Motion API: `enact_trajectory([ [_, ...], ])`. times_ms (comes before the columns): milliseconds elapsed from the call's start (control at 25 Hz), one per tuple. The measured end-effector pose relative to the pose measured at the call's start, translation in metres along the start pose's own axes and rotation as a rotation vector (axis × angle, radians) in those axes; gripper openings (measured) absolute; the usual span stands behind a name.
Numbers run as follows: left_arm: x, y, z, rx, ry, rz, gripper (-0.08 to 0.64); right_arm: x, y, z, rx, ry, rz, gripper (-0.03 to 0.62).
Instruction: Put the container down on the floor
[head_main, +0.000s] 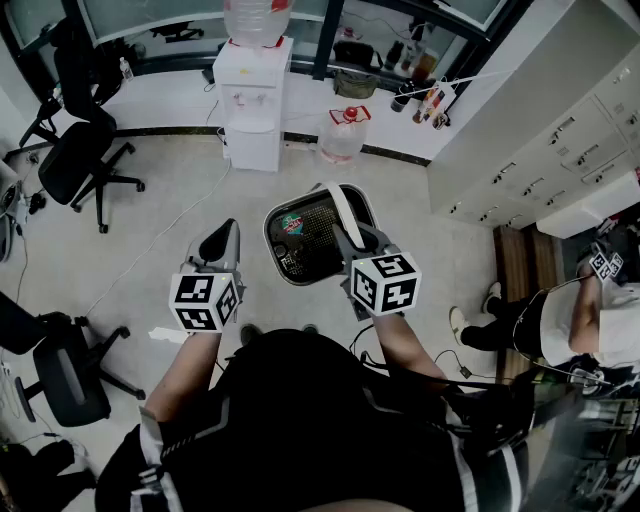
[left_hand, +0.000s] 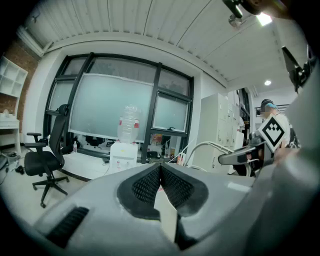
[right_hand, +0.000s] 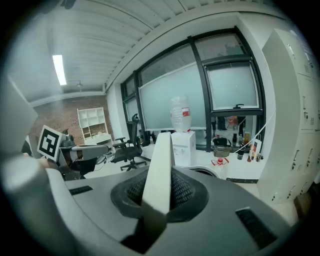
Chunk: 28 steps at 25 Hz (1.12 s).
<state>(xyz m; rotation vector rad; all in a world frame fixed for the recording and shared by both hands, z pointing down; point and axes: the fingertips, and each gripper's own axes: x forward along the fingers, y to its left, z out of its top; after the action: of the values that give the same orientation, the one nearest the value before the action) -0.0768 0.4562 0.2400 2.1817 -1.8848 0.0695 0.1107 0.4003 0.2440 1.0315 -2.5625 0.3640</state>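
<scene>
Left grey moulded two-jaw gripper (head_main: 222, 238) and right grey moulded two-jaw gripper (head_main: 347, 238) noted. Each is topped by a white cube printed with black square markers (head_main: 205, 301). Black dimpled pads (left_hand: 146, 186) are set inside the jaws. A black top with pale stripes at the sleeves (head_main: 300, 420) is worn.

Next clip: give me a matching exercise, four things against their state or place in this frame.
Things:
1 left gripper
2 right gripper
3 container
4 water dispenser

States:
A hangs from its white handle
B stands by the window
C shut, nothing held
D shut on the white handle

Pairs: 1-C; 2-D; 3-A; 4-B
</scene>
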Motion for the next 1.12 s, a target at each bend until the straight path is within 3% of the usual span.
enact_trajectory([
  [1120,-0.001,0.016,0.000,-0.018,0.007,-0.034,0.011,0.015,0.009,0.000,0.047,-0.001,-0.006,0.046],
])
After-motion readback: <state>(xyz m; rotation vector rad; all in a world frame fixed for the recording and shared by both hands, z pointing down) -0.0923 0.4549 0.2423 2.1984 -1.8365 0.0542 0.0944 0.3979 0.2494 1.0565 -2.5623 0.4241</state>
